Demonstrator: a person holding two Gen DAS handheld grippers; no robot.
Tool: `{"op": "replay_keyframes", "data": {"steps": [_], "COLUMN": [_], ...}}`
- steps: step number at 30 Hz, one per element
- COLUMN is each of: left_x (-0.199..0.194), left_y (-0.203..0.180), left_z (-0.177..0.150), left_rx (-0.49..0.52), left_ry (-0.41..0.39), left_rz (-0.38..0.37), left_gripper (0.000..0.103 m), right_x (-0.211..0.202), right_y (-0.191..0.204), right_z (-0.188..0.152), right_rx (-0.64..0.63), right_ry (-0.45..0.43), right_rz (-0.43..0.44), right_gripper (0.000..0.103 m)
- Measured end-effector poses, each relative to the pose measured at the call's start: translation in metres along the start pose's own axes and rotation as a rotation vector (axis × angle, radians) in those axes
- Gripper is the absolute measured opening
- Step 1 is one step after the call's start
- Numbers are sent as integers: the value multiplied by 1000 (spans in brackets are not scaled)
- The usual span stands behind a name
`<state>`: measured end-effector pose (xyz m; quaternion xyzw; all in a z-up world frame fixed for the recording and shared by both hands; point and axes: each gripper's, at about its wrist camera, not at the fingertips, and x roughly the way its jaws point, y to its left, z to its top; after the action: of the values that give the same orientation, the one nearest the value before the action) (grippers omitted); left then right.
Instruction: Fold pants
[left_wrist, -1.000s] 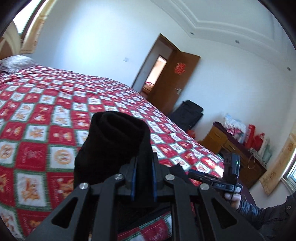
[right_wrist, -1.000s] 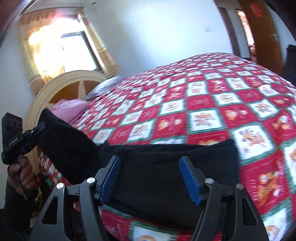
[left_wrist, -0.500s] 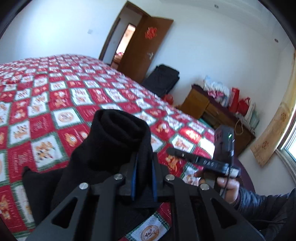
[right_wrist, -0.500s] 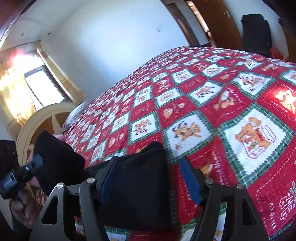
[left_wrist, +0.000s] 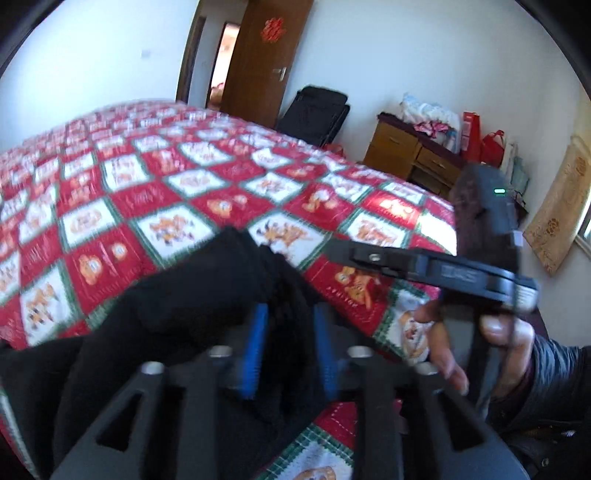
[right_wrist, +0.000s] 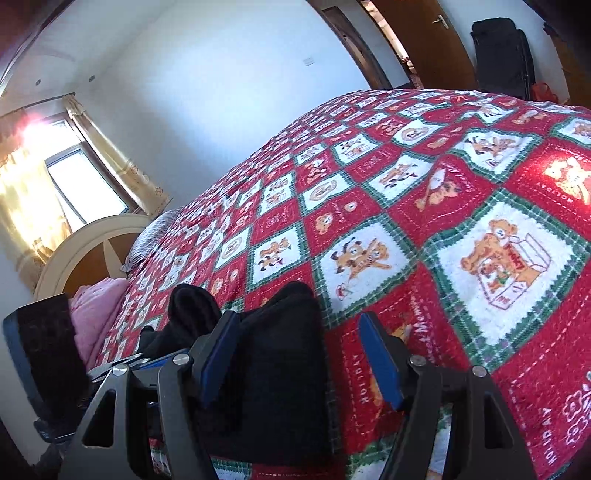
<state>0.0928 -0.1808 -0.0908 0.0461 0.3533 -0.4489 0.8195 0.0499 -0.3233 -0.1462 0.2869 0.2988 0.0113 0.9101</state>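
Gripping bunched black pants (left_wrist: 207, 295), left hand-held gripper (left_wrist: 290, 343) pinched fabric above bed (left_wrist: 155, 192); right hand-held gripper (right_wrist: 299, 354) gaped, empty, beside pants. Fold seemed partway; flattening left.

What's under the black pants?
The black pants lie on the red patchwork quilt, which shows all around them. The squares right beneath are covered, so I can't see them, or anything that might be hidden there.

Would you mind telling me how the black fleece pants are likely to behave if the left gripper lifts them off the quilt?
The black fleece pants would probably droop: they already bunch in soft folds around the left gripper. Likely light. The thick fuzzy fabric should hold against the blue pads without slipping.
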Motion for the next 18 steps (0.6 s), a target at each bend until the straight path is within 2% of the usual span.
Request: {"op": "replay_keyframes", "data": {"steps": [2, 4, 7, 9, 11, 13, 16, 18], "left_x": [-14, -31, -48, -57, -58, -57, -57, -55], "left_y": [-2, 3, 27, 48, 67, 89, 113, 118], "left_z": [0, -4, -16, -31, -43, -53, -66, -69], "left_rx": [26, 24, -36, -84, -124, -202, -327, -358], "left_ry": [-44, -81, -117, -137, -133, -114, -111, -114], "left_rz": [41, 72, 153, 255, 351, 389, 384, 367], "left_gripper": [67, 74, 88, 98, 98, 98, 98, 98], "right_x": [-3, -6, -6, -1, 7, 14, 28, 35], "right_y": [-4, 0, 18, 30, 45, 56, 69, 66], "right_z": [2, 3, 1, -4, -12, -20, -29, -31], "right_rx": [21, 17, -37, -56, -77, -102, -153, -117], "right_ry": [0, 4, 38, 84, 152, 195, 243, 277], "right_rz": [7, 32, 78, 116, 147, 134, 24, 25], "right_gripper": [68, 68, 68, 72, 73, 73, 73, 73]}}
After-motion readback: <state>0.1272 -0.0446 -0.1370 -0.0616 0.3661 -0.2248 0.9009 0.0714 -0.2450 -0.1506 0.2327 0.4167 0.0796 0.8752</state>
